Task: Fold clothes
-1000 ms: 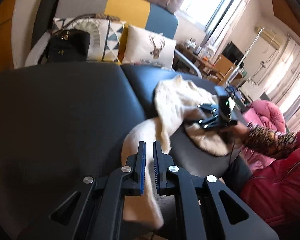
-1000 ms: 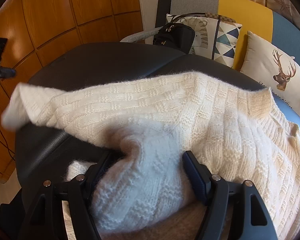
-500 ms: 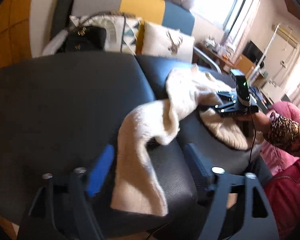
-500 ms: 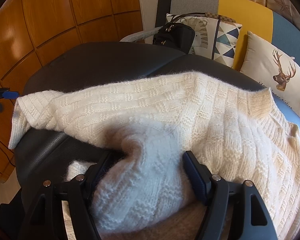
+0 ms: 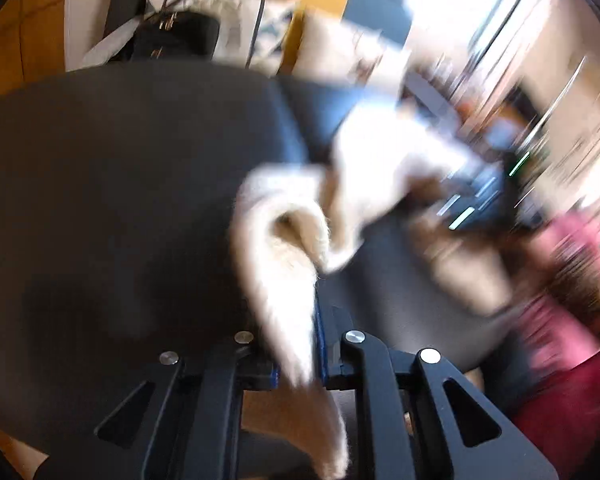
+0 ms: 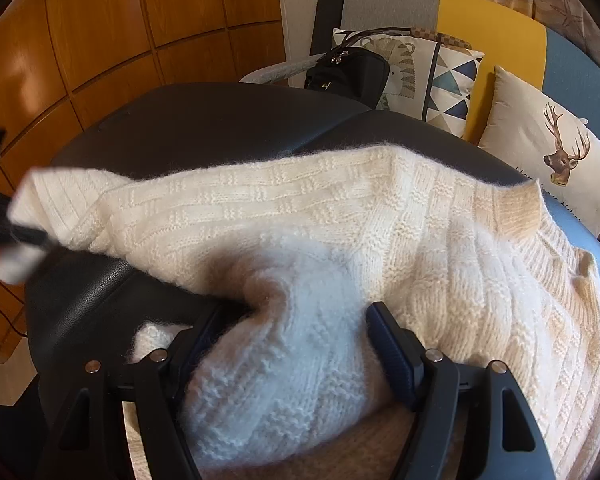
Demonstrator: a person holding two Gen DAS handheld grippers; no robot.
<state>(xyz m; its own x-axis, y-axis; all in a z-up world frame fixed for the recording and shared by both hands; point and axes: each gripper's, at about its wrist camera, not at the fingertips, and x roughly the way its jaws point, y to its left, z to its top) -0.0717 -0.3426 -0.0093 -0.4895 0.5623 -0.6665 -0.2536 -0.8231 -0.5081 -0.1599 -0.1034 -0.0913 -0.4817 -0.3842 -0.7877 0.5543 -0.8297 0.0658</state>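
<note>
Cream knitted sweater point(image 6: 340, 216) spread over the dark leather seat point(image 6: 204, 128), one sleeve point(image 5: 284, 280) stretched out toward the left edge of the seat. Left gripper point(image 5: 298, 356) just closed onto the end of that sleeve — jaws pinching the knit between them (view heavily blurred). Right gripper point(image 6: 300, 336) with jaws standing wide around a thick bunched fold of the sweater near its lower edge, knit filling the gap and touching both pads. Behind the seat, a black handbag point(image 6: 346, 70), a patterned cushion point(image 6: 432, 76) and a deer cushion point(image 6: 548, 160) — all against a grey, yellow and blue sofa back point(image 6: 480, 12). Wooden panelling point(image 6: 100, 32) at left.
</note>
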